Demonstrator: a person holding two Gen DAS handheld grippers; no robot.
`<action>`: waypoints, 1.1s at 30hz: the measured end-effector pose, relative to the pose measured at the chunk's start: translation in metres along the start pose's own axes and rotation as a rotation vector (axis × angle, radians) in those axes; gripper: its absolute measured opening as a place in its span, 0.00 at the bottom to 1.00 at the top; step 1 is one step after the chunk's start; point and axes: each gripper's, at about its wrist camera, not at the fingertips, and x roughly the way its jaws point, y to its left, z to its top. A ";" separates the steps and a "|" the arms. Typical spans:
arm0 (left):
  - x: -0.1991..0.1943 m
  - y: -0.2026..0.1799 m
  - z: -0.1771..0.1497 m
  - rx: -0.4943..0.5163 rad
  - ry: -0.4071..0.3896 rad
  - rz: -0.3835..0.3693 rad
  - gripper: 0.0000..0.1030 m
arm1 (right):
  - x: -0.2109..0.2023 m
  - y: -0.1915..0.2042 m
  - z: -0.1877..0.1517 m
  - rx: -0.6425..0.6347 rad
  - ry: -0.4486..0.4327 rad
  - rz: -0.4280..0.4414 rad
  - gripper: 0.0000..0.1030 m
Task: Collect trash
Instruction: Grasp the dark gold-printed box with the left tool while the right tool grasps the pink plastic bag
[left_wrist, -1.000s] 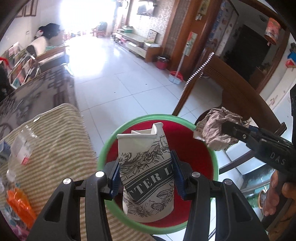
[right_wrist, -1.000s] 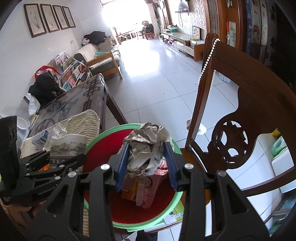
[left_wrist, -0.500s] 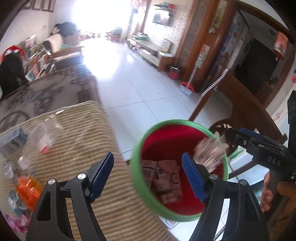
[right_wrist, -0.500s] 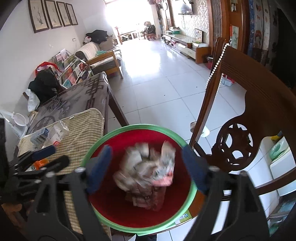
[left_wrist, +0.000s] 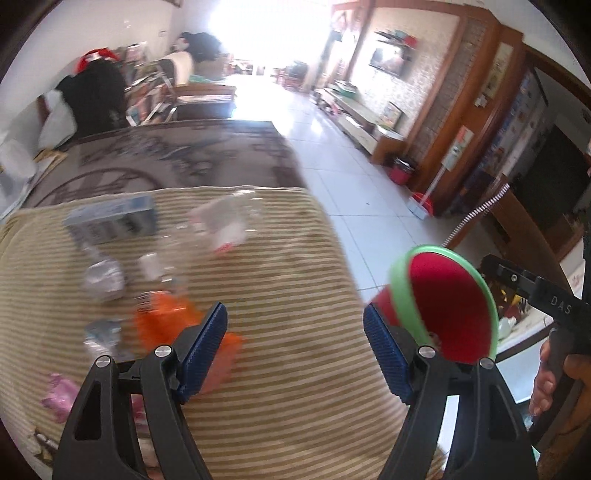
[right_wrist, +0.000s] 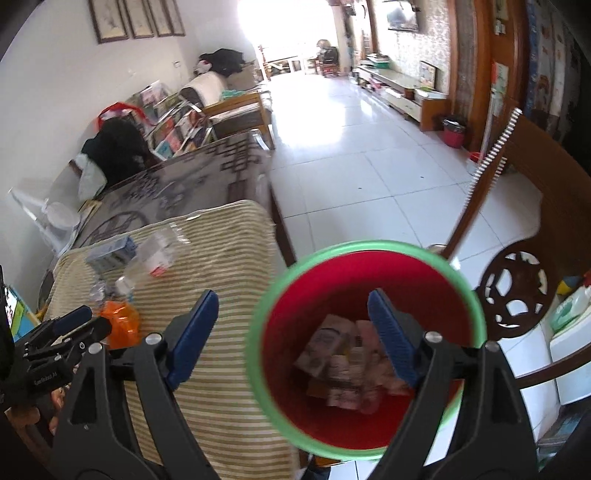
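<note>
A red bin with a green rim (right_wrist: 364, 247) stands beside the table and holds a paper carton and crumpled paper (right_wrist: 343, 365). It also shows in the left wrist view (left_wrist: 443, 295). My right gripper (right_wrist: 291, 336) is open and empty above the bin's left edge. My left gripper (left_wrist: 295, 350) is open and empty over the striped cloth (left_wrist: 280, 258). On the cloth lie an orange wrapper (left_wrist: 166, 321), a clear plastic bottle (left_wrist: 218, 229), a blue box (left_wrist: 110, 221), a crumpled foil piece (left_wrist: 103, 280) and a pink wrapper (left_wrist: 59, 395).
A dark wooden chair (right_wrist: 524, 206) stands right of the bin. The glass-topped table (left_wrist: 166, 155) extends beyond the cloth. White tiled floor (right_wrist: 351, 147) lies behind. The right gripper's body shows at the left wrist view's right edge (left_wrist: 535, 295).
Both grippers opened and dropped the carton and the crumpled paper into the bin. My left gripper then swung left over the striped cloth; my right shifted left too.
</note>
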 end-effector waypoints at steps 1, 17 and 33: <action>-0.004 0.011 -0.001 -0.009 -0.004 0.007 0.71 | 0.001 0.012 -0.001 -0.006 0.001 0.005 0.80; -0.077 0.184 -0.073 0.376 0.103 -0.030 0.72 | 0.038 0.226 -0.041 -0.265 0.131 0.227 0.80; -0.062 0.240 -0.157 0.685 0.356 -0.080 0.72 | 0.107 0.370 -0.146 -0.750 0.410 0.192 0.69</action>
